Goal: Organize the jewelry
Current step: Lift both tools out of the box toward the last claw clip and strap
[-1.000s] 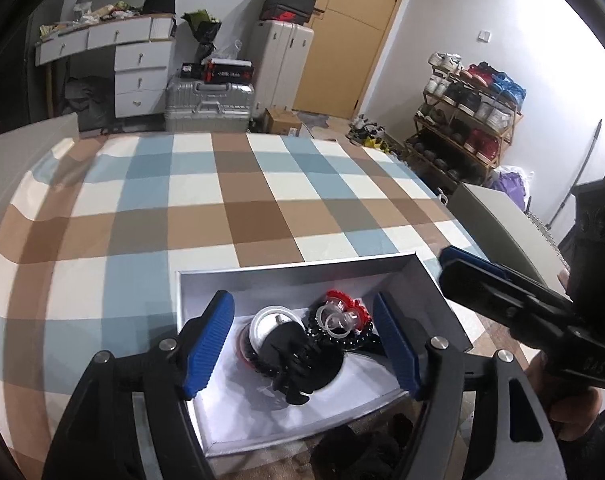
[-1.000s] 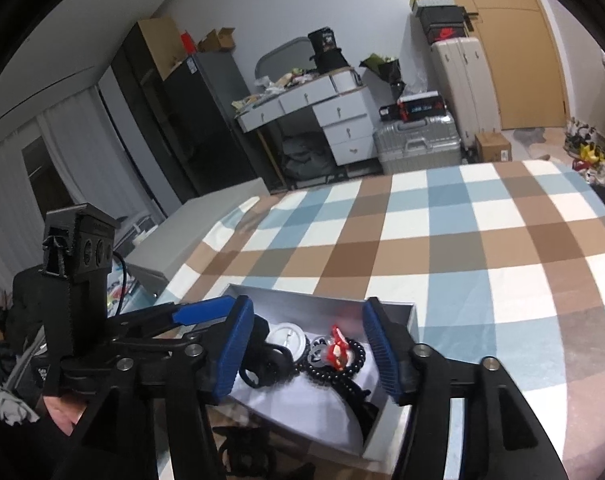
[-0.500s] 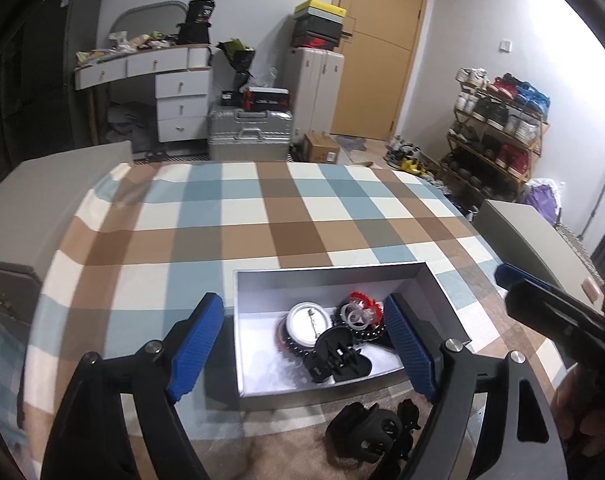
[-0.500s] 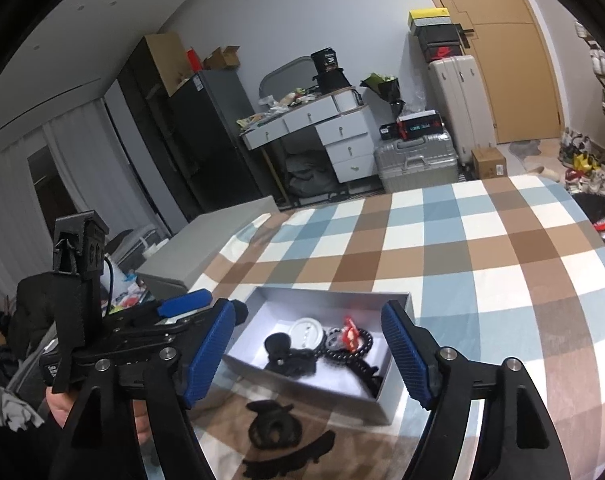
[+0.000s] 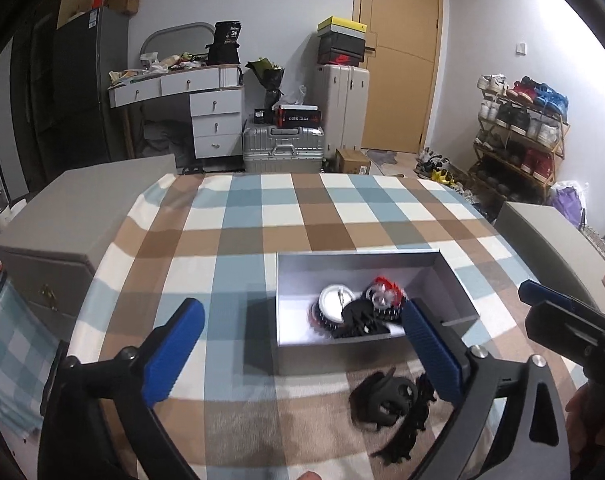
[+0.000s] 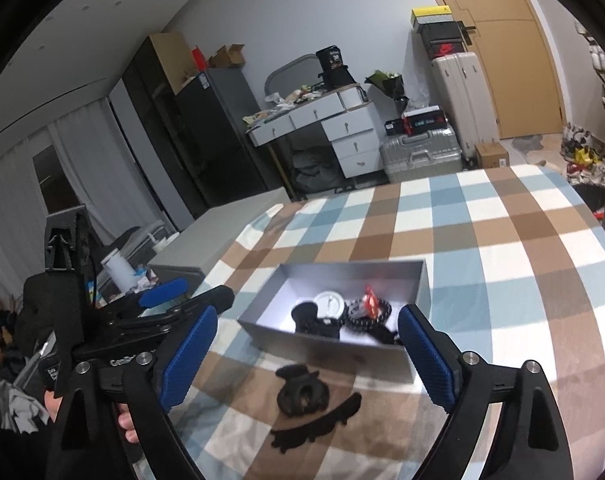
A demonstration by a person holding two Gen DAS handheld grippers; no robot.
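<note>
Grey cardboard box point(image 5: 376, 354) sits on the checked tablecloth point(image 5: 262, 216) toward the near edge of the table, open top up so pieces can be dropped straight in. Inside, bunched against its near wall: round white badge point(image 5: 334, 303), black bead bracelet point(image 6: 368, 316), a red-and-clear piece point(image 5: 383, 290), black hair clip point(image 6: 310, 318). Looks like sorted items get collected there.

Not yet boxed: black claw clip point(image 5: 384, 398) and a long black comb-like clip point(image 6: 322, 424), both on the cloth just outside the box's near wall, close to the near edge, touching or nearly so.

Left gripper point(image 5: 302, 356): jaws opening, spread wide, nothing between the pads. Right gripper point(image 6: 308, 364): same, opening, wide, empty; the loose clips and box corner only show through the gap. Both hang above the near edge, angled down at the box. My read is the wide spread is prep for the next pick, likely the bulky claw clip.
</note>
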